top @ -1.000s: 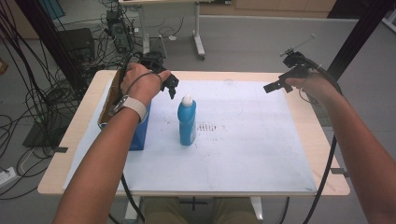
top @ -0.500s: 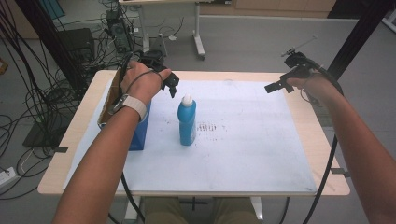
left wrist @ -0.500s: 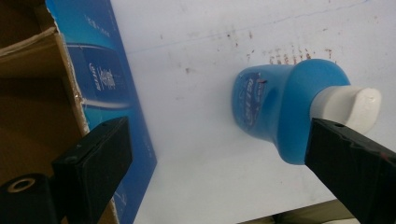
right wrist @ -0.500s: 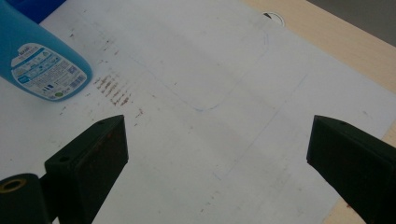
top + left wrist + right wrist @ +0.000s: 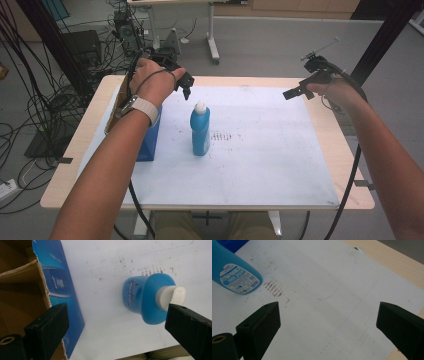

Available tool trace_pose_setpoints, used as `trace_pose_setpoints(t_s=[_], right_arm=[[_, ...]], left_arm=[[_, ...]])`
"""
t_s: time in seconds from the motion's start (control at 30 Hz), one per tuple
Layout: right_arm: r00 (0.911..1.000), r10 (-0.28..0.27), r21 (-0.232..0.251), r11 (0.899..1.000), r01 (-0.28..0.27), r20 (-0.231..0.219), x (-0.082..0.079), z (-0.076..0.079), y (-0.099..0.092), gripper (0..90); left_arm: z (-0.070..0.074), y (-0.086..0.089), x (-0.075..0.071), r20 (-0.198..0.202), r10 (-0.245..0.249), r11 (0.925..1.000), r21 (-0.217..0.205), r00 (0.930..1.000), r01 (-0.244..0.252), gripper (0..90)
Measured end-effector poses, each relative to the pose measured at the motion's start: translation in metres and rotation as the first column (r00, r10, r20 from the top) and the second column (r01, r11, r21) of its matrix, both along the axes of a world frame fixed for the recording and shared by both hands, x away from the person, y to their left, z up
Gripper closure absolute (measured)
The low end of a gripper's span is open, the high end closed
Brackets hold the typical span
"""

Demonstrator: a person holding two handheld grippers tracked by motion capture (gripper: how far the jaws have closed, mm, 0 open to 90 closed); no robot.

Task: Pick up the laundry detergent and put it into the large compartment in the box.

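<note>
Little has shifted since a second ago, only the left tongs just opening wider, empty, above the surface. The blue bottle stands upright just below them beside the box; I'd judge a descent onto its white cap comes next. Right tongs hang apart, empty, well off to the side.

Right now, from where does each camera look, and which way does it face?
High view: above the person's side, looking forward and down at the table; both forearms, left tongs, right tongs.
Left gripper view: rides the left tongs, looking down onto the blue bottle and box; its jaws have just been opening, nothing gripped.
Right gripper view: rides the right tongs, facing the white mat; jaws open.
All three share the blue bottle.
</note>
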State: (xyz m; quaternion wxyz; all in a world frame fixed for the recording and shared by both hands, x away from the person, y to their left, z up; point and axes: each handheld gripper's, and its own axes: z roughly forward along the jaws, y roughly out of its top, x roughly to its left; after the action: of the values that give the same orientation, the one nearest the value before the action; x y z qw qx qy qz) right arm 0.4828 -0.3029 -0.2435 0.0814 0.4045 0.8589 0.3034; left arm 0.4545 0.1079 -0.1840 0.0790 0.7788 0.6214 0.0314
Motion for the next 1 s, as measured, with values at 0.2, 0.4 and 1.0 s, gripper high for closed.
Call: trace_pose_setpoints(t_s=[0.2, 0.4, 1.0], right_arm=[[1.0000, -0.002, 0.002, 1.000, 0.002, 0.002, 0.000, 0.000, -0.001, 5.2], [1.0000, -0.001, 0.003, 1.000, 0.001, 0.003, -0.001, 0.001, -0.001, 5.2], [1.0000, 0.002, 0.003, 1.000, -0.002, 0.005, -0.002, 0.002, 0.000, 5.3]], left_arm=[[0.005, -0.003, -0.001, 0.002, -0.005, 1.0000, 0.003, 1.0000, 0.005, 4.4], [0.010, -0.008, -0.004, 0.016, -0.009, 1.0000, 0.001, 0.9998, 0.009, 4.4], [0.015, -0.017, -0.007, 0.037, -0.014, 0.9998, -0.012, 0.9992, 0.015, 4.5]])
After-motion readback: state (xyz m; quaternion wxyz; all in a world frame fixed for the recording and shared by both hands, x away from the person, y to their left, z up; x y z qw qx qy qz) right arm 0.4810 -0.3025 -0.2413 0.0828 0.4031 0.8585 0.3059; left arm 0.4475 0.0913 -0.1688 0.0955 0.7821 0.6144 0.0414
